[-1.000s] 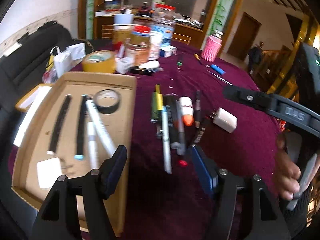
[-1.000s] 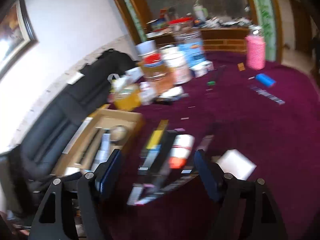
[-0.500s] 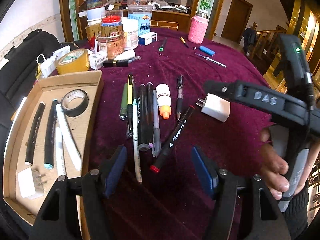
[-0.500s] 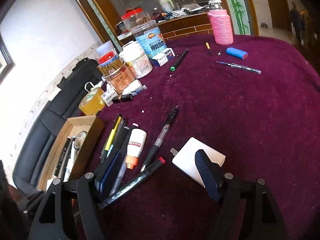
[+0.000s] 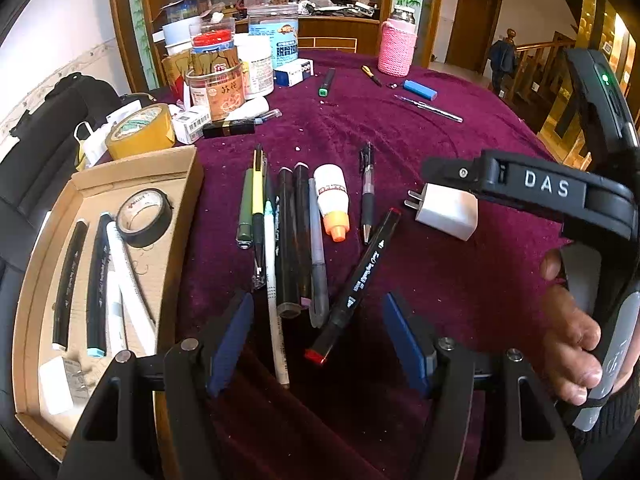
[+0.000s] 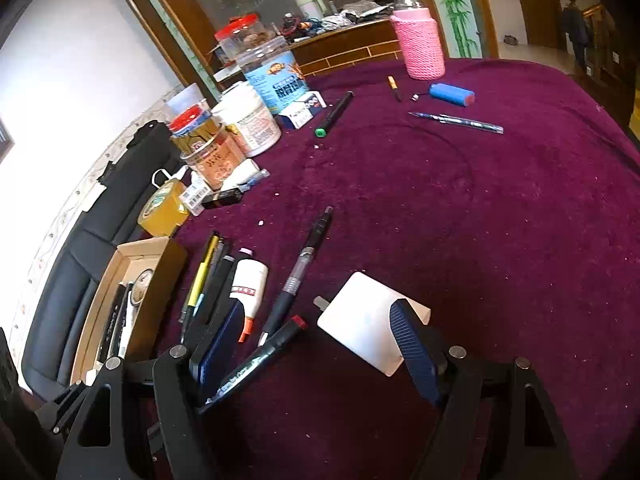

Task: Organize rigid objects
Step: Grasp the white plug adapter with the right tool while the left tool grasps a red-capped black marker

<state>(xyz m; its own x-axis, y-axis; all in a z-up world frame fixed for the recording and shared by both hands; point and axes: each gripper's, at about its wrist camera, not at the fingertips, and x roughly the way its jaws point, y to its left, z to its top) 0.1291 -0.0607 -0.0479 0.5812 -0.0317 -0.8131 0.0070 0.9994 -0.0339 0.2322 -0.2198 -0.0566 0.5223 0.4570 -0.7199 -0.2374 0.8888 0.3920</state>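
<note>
On the maroon worktop [image 5: 460,292], the red-capped black marker [image 5: 356,284] lies between the wide, empty left hand-held gripper [image 5: 320,340] fingers, long axis running 7 to 1 o'clock, red cap nearest. The right hand-held gripper [image 6: 316,352] also gapes wide, empty, over the white charger [image 6: 366,326].

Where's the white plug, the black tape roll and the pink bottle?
white plug [image 5: 448,210], left wrist view, its white body.
black tape roll [image 5: 145,217], left wrist view, its rim.
pink bottle [image 6: 420,46], right wrist view, its knitted sleeve.

Left claw [image 5: 318,344] now nearer the red-capped marker [image 5: 356,284], right claw [image 6: 316,348] lowered beside the white charger [image 6: 370,322]
</note>
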